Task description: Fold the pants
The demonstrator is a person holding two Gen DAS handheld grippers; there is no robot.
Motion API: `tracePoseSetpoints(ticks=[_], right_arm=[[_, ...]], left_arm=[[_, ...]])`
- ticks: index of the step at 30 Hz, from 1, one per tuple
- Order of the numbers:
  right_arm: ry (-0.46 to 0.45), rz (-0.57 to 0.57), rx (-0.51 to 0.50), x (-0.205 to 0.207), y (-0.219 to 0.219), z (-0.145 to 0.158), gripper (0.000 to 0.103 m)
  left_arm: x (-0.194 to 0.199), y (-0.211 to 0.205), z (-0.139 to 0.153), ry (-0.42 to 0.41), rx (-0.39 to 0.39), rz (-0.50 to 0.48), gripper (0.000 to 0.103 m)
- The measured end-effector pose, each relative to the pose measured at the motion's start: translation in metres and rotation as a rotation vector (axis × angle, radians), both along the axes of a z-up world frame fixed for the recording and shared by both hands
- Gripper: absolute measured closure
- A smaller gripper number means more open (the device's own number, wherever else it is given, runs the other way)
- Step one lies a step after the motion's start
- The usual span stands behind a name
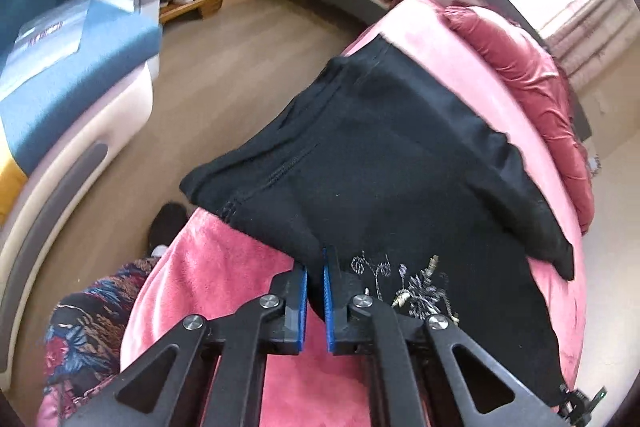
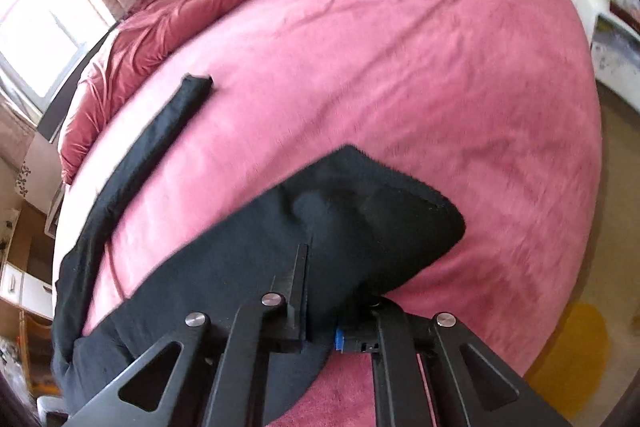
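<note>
I have the black pants (image 1: 400, 155) spread on the pink bed (image 1: 224, 267), with part of the cloth hanging past the edge toward the floor (image 1: 224, 75). My left hand-held gripper (image 1: 315, 287) is pressed together on a pinch of cloth at the near edge, beside the silver embroidery (image 1: 404, 283). My right hand-held gripper (image 2: 320, 291) is pinching another fold of the pants (image 2: 360, 219); one blue pad (image 2: 340, 341) peeks out under the cloth, so I judge the bite there to be shallow.

The risks I see: if I lift unevenly, the thinner grip on the right may slip and drop its corner. The overhanging part could drag the whole garment off the bed once I pull. A narrow strip of cloth (image 2: 160, 131) lies well apart from the rest in the right view, and it may trail or twist, leaving a crooked fold.
</note>
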State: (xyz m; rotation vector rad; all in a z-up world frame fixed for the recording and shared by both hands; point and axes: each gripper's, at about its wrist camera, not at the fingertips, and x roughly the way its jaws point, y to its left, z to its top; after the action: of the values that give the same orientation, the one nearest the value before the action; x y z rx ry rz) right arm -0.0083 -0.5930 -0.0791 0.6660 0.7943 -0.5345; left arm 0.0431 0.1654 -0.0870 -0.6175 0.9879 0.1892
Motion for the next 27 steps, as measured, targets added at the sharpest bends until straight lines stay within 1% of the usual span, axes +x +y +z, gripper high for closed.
tracePoseSetpoints(ticks=[3,6,9,12,14,16,18,19,20,21,23,24,25,26,27], right_arm=[[-0.016,0.010,-0.020,-0.005,-0.005,0.016,0.094],[-0.003,0.019,-0.050,-0.009,-0.007,0.025,0.094],[0.007,0.007,-0.054,-0.017,-0.012,0.027,0.094],[0.024,-0.011,-0.056,-0.027,-0.019,0.024,0.094],[0.061,-0.022,-0.049,-0.032,-0.026,0.017,0.094],[0.126,-0.039,-0.053,-0.033,-0.032,0.007,0.094],[0.160,-0.058,-0.045,-0.037,-0.035,-0.005,0.094],[0.174,-0.065,-0.040,-0.038,-0.036,-0.011,0.094],[0.188,-0.075,-0.028,-0.039,-0.036,-0.016,0.094],[0.194,-0.081,-0.022,-0.040,-0.036,-0.020,0.094],[0.191,-0.086,-0.026,-0.043,-0.035,-0.021,0.092],[0.188,-0.088,-0.022,-0.044,-0.035,-0.021,0.084],[0.194,-0.094,-0.025,-0.046,-0.034,-0.019,0.071],[0.206,-0.101,-0.046,-0.047,-0.033,-0.015,0.063],[0.210,-0.102,-0.064,-0.049,-0.032,-0.011,0.050]], left_arm=[[-0.012,0.002,0.016,-0.035,-0.007,-0.015,0.097],[-0.026,0.003,0.027,-0.048,-0.012,-0.023,0.097],[-0.040,0.002,0.033,-0.050,-0.011,-0.040,0.097],[-0.052,-0.004,0.033,-0.027,-0.003,-0.067,0.097],[-0.058,-0.010,0.028,0.011,0.020,-0.097,0.097],[-0.062,-0.016,0.019,0.056,0.025,-0.114,0.097],[-0.062,-0.020,0.009,0.105,0.045,-0.125,0.097],[-0.061,-0.021,0.003,0.131,0.043,-0.131,0.096],[-0.059,-0.023,-0.001,0.155,0.045,-0.142,0.093],[-0.058,-0.022,-0.002,0.172,0.063,-0.138,0.091],[-0.056,-0.021,-0.003,0.195,0.085,-0.156,0.083],[-0.058,-0.018,0.000,0.195,0.091,-0.158,0.080],[-0.058,-0.015,0.003,0.196,0.101,-0.154,0.076],[-0.060,-0.012,0.007,0.194,0.109,-0.156,0.076],[-0.063,-0.008,0.009,0.193,0.125,-0.155,0.076]])
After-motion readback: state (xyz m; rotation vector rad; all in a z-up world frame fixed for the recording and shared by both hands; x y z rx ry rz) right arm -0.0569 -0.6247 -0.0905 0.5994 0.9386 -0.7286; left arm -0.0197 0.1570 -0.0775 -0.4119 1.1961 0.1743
